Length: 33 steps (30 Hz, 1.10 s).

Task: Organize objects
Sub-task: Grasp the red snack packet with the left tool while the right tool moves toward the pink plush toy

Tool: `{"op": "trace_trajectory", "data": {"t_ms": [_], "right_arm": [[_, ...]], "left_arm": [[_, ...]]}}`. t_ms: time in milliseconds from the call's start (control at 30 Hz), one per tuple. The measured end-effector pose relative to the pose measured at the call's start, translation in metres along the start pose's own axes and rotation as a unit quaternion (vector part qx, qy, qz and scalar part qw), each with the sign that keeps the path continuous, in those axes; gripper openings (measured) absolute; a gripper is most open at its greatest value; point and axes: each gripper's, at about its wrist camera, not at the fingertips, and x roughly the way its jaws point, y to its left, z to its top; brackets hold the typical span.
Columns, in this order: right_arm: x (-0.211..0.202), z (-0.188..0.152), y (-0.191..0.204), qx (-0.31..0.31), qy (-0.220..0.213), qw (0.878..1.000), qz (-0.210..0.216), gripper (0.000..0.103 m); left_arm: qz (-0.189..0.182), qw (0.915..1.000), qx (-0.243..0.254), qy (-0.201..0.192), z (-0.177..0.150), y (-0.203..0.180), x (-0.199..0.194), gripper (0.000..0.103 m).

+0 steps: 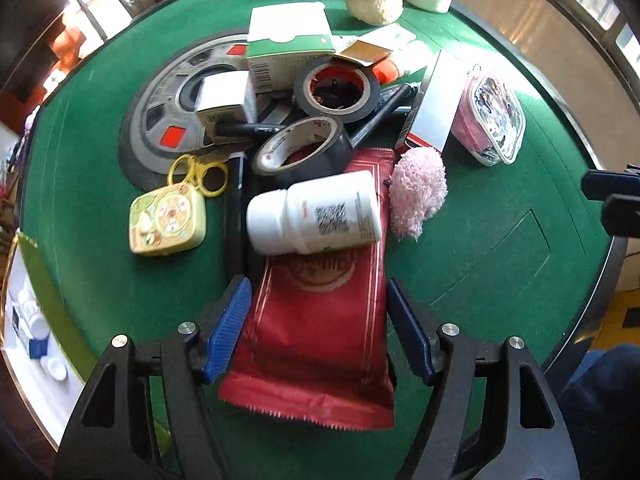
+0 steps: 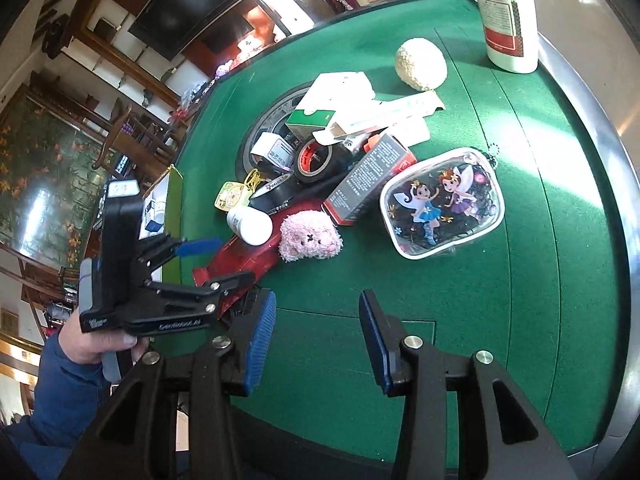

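A heap of small objects lies on the green felt table. A red foil packet lies flat with a white pill bottle on its far end. My left gripper points down and straddles the packet's near end; its blue pads stand at the packet's edges without pinching it, so it is open. In the right wrist view a hand holds this left gripper over the red packet. My right gripper is open over bare felt with nothing between its fingers.
A pink plush, two black tape rolls, a yellow case, boxes and a fairy pouch crowd the centre. A cream ball and tall white bottle stand far back. A green-edged box sits at left.
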Motion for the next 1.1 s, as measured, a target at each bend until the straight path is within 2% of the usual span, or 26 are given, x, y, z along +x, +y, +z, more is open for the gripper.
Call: {"op": "trace_trajectory", "data": {"t_ms": [100, 167, 200, 233, 300, 533, 733, 833, 933, 1000, 1100], "right_arm": [[-0.002, -0.002, -0.006, 0.007, -0.001, 1.000, 0.002, 0.044], [-0.003, -0.004, -0.008, 0.011, 0.001, 1.000, 0.001, 0.044], [-0.003, -0.004, -0.008, 0.011, 0.001, 1.000, 0.002, 0.044], [-0.002, -0.005, -0.008, 0.010, 0.002, 1.000, 0.003, 0.044], [0.000, -0.007, -0.008, 0.006, 0.004, 1.000, 0.002, 0.044], [0.021, -0.007, 0.009, -0.013, 0.018, 1.000, 0.003, 0.049], [0.049, -0.003, 0.032, -0.066, 0.026, 0.997, -0.022, 0.052], [0.063, -0.003, 0.045, -0.114, 0.030, 0.992, -0.040, 0.052], [0.076, -0.002, 0.057, -0.176, 0.025, 0.982, -0.067, 0.052], [0.086, 0.001, 0.060, -0.202, 0.032, 0.975, -0.084, 0.052], [0.097, 0.012, 0.054, -0.171, 0.051, 0.981, -0.076, 0.052]], "left_arm": [[0.000, 0.9997, 0.012, 0.022, 0.012, 0.000, 0.017, 0.072], [0.009, 0.9999, 0.014, -0.003, 0.017, 0.000, 0.020, 0.070], [0.007, 0.9998, 0.004, -0.016, 0.017, 0.002, 0.019, 0.057], [0.002, 0.9998, -0.007, -0.018, 0.016, 0.003, 0.018, 0.050], [-0.005, 0.9992, -0.032, -0.021, 0.009, 0.005, 0.015, 0.047], [-0.029, 0.9926, -0.096, -0.068, -0.059, 0.016, -0.024, 0.046], [-0.037, 0.9832, -0.154, -0.091, -0.120, 0.031, -0.049, 0.046], [-0.020, 0.9791, -0.181, -0.091, -0.149, 0.040, -0.053, 0.047], [-0.018, 0.9756, -0.201, -0.087, -0.168, 0.041, -0.049, 0.047], [-0.001, 0.9755, -0.203, -0.085, -0.176, 0.040, -0.045, 0.047], [0.048, 0.9762, -0.193, -0.087, -0.180, 0.036, -0.041, 0.047]]}}
